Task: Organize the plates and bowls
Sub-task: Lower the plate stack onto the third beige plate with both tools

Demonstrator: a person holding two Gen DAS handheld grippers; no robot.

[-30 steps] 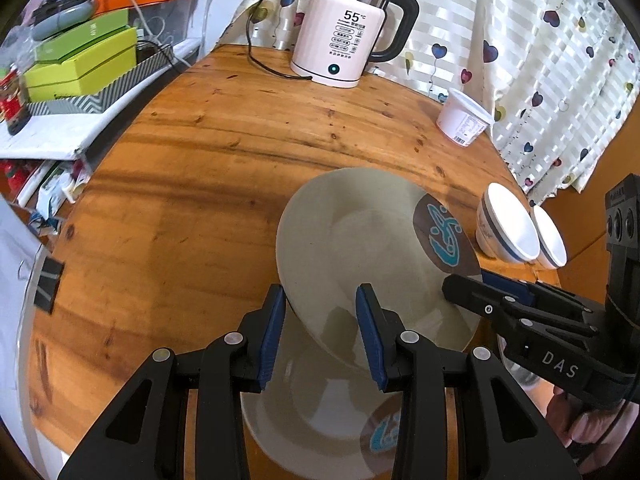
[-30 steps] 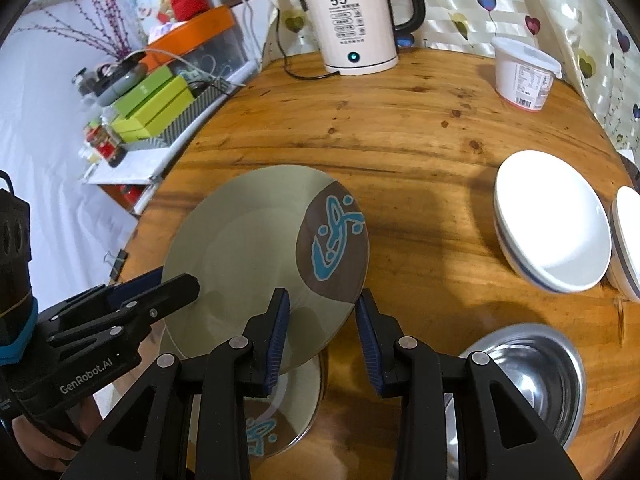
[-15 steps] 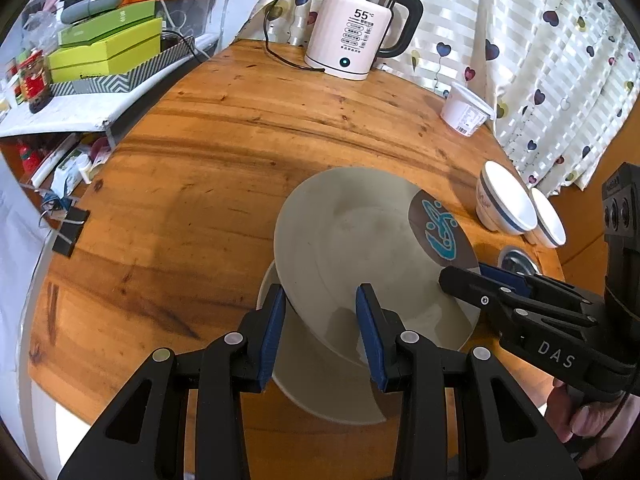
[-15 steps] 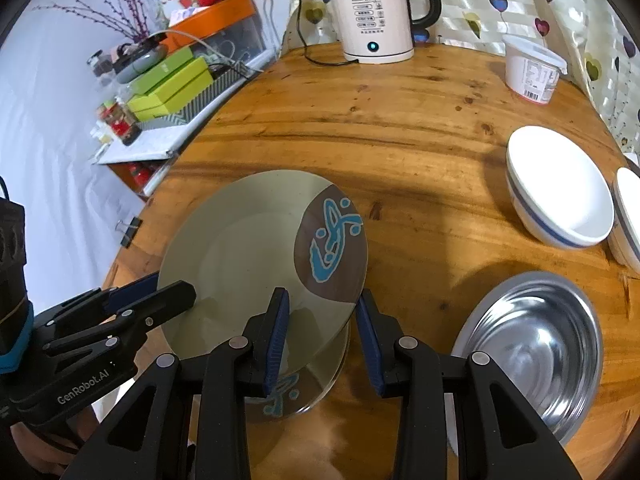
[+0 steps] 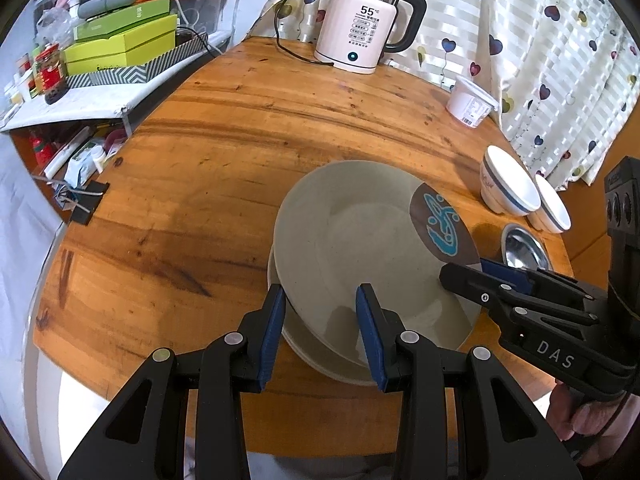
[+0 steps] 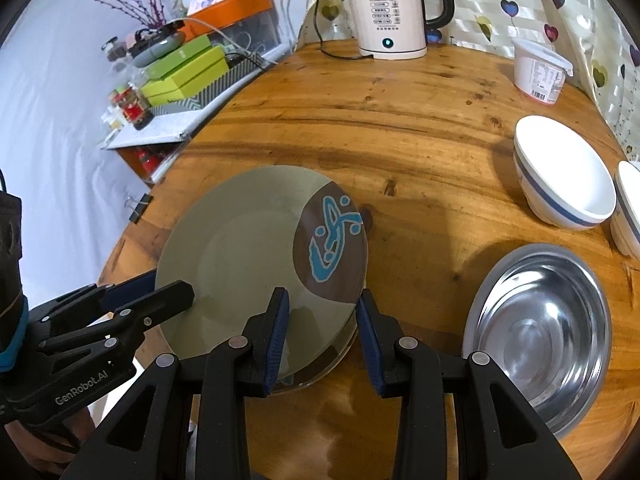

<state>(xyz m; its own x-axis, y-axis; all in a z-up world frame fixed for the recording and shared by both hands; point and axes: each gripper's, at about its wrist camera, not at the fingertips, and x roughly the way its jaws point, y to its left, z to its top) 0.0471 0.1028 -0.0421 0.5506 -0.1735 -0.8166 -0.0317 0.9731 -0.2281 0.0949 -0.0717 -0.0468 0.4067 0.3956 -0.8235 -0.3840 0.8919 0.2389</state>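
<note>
A grey-green plate (image 5: 360, 240) with a brown patch and a blue motif hangs tilted just above a matching plate (image 5: 320, 356) that lies on the wooden table (image 5: 200, 200). My left gripper (image 5: 320, 300) is shut on the upper plate's near-left rim, one finger above it and one under. My right gripper (image 6: 322, 304) is shut on its near-right rim beside the brown patch (image 6: 332, 248). Each wrist view shows the other one: the left gripper (image 6: 168, 290), the right gripper (image 5: 464, 276). Only a sliver of the lower plate (image 6: 320, 372) shows.
Two white bowls with a blue band (image 6: 564, 176) (image 6: 628, 212) and a steel bowl (image 6: 536, 332) sit to the right. A kettle (image 5: 360, 28) and a white tub (image 5: 470, 102) stand at the back. A cluttered shelf (image 5: 120, 52) stands beyond the table's left edge.
Both grippers carried the held plate back over the lower plate. The lower plate showed widely under the fingers; now the held plate covers most of it. Grips unchanged.
</note>
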